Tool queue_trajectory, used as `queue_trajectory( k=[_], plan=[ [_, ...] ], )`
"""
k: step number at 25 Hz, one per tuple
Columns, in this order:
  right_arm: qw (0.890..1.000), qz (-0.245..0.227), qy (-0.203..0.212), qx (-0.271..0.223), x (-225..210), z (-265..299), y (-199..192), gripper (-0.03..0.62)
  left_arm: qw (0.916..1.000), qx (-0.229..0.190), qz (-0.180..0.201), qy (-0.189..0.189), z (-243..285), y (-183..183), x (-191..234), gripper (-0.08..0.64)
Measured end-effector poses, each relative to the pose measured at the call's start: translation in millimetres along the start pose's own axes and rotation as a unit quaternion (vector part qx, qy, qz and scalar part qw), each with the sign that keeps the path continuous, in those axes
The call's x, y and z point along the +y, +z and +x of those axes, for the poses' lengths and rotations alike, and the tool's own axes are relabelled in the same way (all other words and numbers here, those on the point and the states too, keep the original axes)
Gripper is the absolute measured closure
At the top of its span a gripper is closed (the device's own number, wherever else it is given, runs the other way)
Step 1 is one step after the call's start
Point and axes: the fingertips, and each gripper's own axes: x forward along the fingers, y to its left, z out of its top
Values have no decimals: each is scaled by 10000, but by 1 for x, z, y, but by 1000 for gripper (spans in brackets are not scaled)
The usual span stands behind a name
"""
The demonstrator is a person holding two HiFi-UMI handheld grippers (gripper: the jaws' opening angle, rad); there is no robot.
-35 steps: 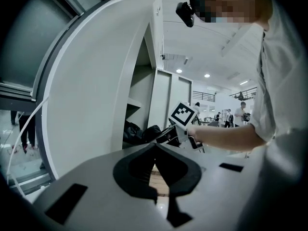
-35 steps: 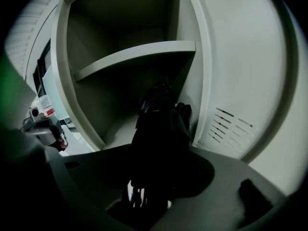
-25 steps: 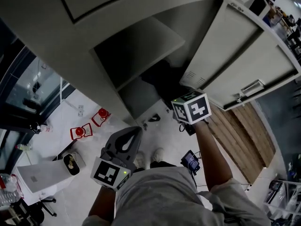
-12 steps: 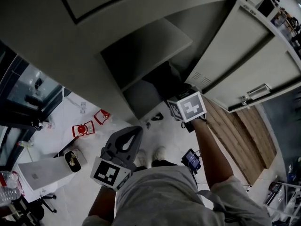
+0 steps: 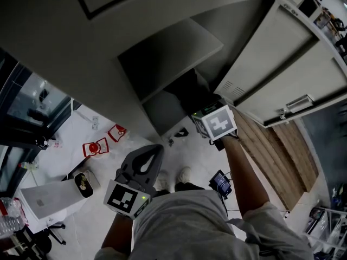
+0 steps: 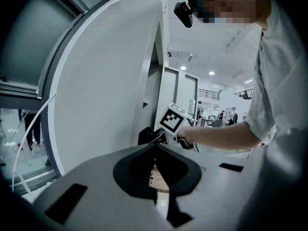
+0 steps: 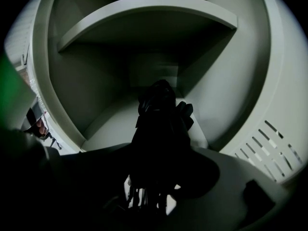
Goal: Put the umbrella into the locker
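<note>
Two grippers at an open locker (image 5: 162,53). Left gripper (image 6: 155,146): jaws together, nothing between them, held low outside the locker, in front of the person's waist. Right gripper (image 5: 205,117): reaching into the lower compartment, under the shelf (image 7: 144,11), jaws opening with the dark folded umbrella (image 7: 161,129) between them. Umbrella inside that compartment, far end pointing toward the back wall, near end at the right jaws. Door (image 5: 282,64) swung wide at the right.
</note>
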Motion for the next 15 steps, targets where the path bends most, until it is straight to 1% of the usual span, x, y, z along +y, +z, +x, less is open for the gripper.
queue_trajectory(
  k=[3, 6, 15],
  plan=[
    [10000, -79, 38, -44, 4, -3, 5, 332, 10000, 7, -9, 3, -2, -1, 1, 545],
    [10000, 28, 34, -72, 2, -2, 0, 319, 10000, 22, -11, -19, -3, -2, 0, 545],
    [9996, 56, -20, -274, -1, -17, 4, 316, 9999, 27, 21, -151, 2, -1, -7, 545]
  ],
)
